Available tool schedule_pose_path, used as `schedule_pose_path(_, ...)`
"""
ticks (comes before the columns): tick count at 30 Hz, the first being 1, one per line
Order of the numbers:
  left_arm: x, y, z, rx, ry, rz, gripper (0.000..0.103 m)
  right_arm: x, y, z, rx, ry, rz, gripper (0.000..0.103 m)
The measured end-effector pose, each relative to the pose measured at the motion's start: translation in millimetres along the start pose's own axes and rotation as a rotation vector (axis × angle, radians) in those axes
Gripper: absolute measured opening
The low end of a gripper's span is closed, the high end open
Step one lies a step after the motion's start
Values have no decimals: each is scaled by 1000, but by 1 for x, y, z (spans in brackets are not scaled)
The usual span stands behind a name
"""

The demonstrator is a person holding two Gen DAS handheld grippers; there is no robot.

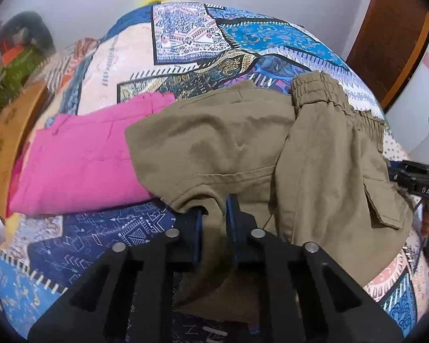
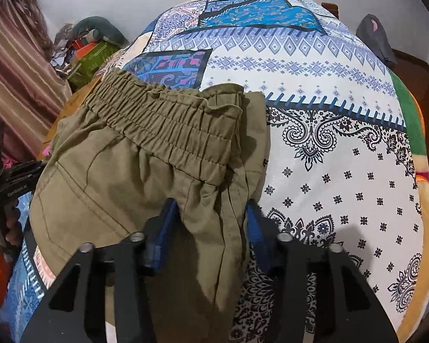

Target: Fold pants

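Stack: pink garment folded far left on bed.
Left tongs: narrow, pinching a fold of the pants.
Pants: on bed, bunched, waistband away from me; long axis roughly left-right.
Right tongs: clamped on fabric below waistband; likely paired grip for lifting the fold.

You are in a bedroom at home. A bed with a bright patchwork sheet fills the room, with a wooden door, a striped curtain and piled-up things nearby.
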State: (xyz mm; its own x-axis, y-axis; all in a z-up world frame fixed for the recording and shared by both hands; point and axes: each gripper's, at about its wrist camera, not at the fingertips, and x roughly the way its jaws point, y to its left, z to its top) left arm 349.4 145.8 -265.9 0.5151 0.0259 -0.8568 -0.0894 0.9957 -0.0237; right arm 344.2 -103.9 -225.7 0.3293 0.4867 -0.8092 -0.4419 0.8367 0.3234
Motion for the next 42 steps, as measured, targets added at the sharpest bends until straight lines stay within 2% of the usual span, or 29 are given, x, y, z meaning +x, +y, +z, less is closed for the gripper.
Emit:
schedule_pose_path(3,-4,-7,1,27,-17,41,8,-7,2,2,4,-30,-9,18)
schedule_pose_path(6,-17,-9,3,32,-48,54,5,-16,3,3,14,-65,-8,12)
schedule_pose_path(15,-76,-20,10,60,-138,19,4,-67,28,8,-37,-152,-7,9)
schedule_pose_path(22,-117,-18,5,45,-194,1,4,-104,61,13,-97,-211,-16,9)
schedule_pose_path(33,-171,25,2,24,-285,30,4,-110,118,37,-169,-263,-10,9)
schedule_pose_path(42,-171,88,16,-32,-299,80,4,-74,163,74,-236,-269,20,9)
